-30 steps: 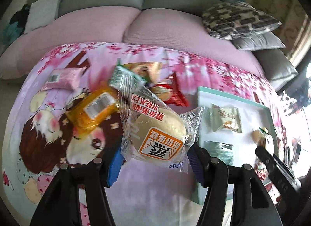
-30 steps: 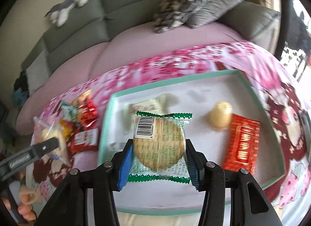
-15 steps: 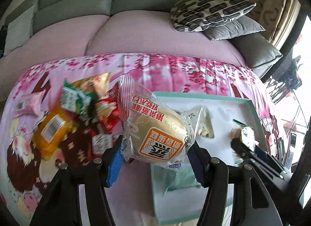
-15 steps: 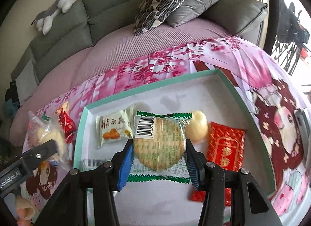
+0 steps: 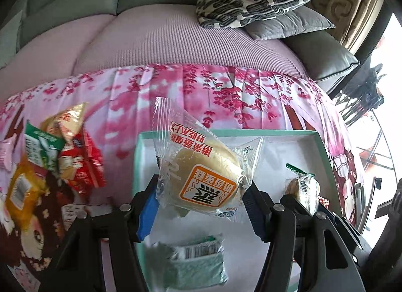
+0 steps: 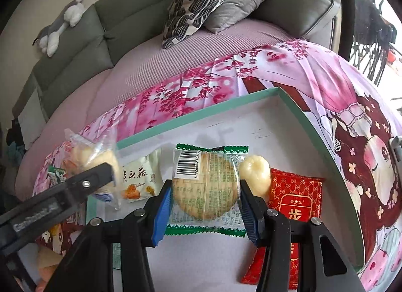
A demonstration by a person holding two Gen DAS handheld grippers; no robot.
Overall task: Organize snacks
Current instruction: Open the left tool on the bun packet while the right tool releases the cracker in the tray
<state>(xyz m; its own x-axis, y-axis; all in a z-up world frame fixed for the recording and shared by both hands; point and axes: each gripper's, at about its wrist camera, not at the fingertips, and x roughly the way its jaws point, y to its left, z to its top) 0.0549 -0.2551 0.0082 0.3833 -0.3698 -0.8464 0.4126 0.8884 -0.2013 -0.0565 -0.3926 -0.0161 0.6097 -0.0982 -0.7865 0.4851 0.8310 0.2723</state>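
Note:
My left gripper [image 5: 198, 206] is shut on a clear-wrapped round cake with an orange label [image 5: 201, 179], held above the left end of the teal-rimmed white tray [image 5: 324, 146]. My right gripper [image 6: 204, 209] is shut on a round cracker in a green-edged wrapper [image 6: 206, 186], over the middle of the tray [image 6: 296, 108]. In the right wrist view the left gripper [image 6: 62, 191] comes in from the left with its cake [image 6: 90, 154]. The right gripper's cracker [image 5: 301, 186] shows at the right in the left wrist view.
In the tray lie a white pack with orange fruit [image 6: 137, 181], a pale jelly cup [image 6: 255, 174], a red packet [image 6: 294, 194] and a green packet [image 5: 196, 261]. Several loose snacks [image 5: 62, 156] are piled on the pink cloth left of the tray. Sofa cushions lie behind.
My left gripper has carried the cake rightward from over the snack pile to over the tray's left end. My right gripper has shifted a little across the tray, with the cracker still in it.

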